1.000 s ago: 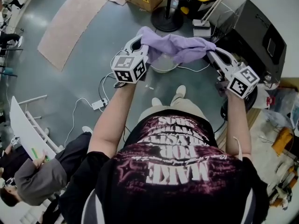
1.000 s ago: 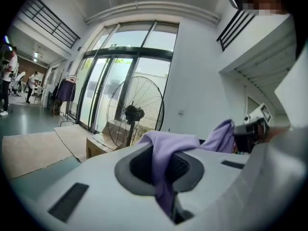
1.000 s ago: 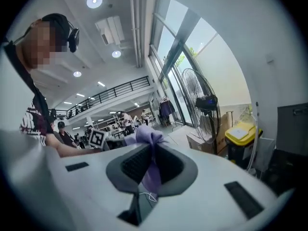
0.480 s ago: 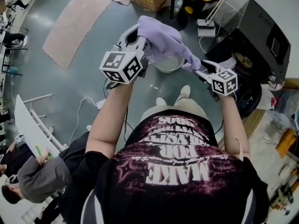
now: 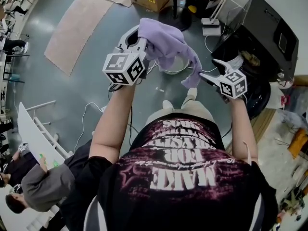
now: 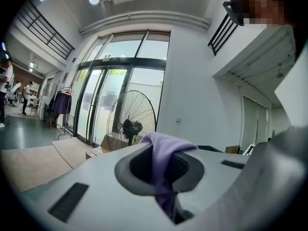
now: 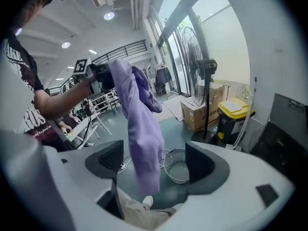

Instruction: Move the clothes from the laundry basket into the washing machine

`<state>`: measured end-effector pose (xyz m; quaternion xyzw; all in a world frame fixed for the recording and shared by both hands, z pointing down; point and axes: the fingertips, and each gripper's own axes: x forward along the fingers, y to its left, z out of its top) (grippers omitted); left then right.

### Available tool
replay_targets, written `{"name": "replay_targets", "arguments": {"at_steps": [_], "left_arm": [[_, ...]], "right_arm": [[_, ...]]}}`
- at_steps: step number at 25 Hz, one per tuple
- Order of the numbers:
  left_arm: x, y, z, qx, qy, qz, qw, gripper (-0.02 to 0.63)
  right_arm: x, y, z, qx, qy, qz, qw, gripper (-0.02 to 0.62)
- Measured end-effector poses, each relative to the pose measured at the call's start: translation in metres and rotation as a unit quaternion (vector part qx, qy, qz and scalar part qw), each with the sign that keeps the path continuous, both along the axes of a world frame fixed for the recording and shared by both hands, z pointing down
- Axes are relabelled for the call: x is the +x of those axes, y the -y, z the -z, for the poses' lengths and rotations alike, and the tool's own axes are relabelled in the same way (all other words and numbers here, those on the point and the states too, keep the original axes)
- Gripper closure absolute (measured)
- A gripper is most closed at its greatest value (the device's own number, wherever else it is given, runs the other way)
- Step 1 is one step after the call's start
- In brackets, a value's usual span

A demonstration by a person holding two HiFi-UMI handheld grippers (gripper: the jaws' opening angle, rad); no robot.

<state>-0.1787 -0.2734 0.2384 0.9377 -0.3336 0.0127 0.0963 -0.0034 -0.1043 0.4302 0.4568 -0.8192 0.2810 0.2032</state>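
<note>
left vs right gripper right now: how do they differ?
Grip: the left gripper is shut on the purple garment. The right gripper presses nothing; its jaws have just been opening and stand apart, with the garment hanging free ahead of them.
Pose: the left gripper points level toward the windows; the right gripper tilts down toward the basket.
Shared: each carries a marker cube.

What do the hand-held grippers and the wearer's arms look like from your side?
The left hand-held gripper and the right hand-held gripper are light grey shells with dark pads. Each carries a white cube with black square markers. The arms are bare below the short sleeves of a black T-shirt with pale print.
</note>
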Motion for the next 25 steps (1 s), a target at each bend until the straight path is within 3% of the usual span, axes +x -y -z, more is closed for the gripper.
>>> {"name": "replay_targets", "arguments": {"at_steps": [5,12,18,25], "left_arm": [[-0.011,0.008,-0.012,-0.009,0.010,0.019,0.9997,0.592],[0.004,-0.011,-0.007,0.003,0.009,-0.004,0.9999,0.592],[0.019,-0.038,0.009,0.008,0.002,-0.037,0.9993,0.592],[0.047,-0.078,0.028,0.000,-0.014,-0.109,0.9940,0.592]], "right_arm": [[0.007,0.003,0.023,0.027,0.020,-0.015,0.999,0.185],[-0.037,0.017,0.051,0.063,0.038,0.035,0.997,0.184],[-0.078,0.028,0.076,0.091,0.057,0.072,0.992,0.172],[-0.087,0.041,0.101,0.122,0.055,0.074,0.988,0.158]]}}
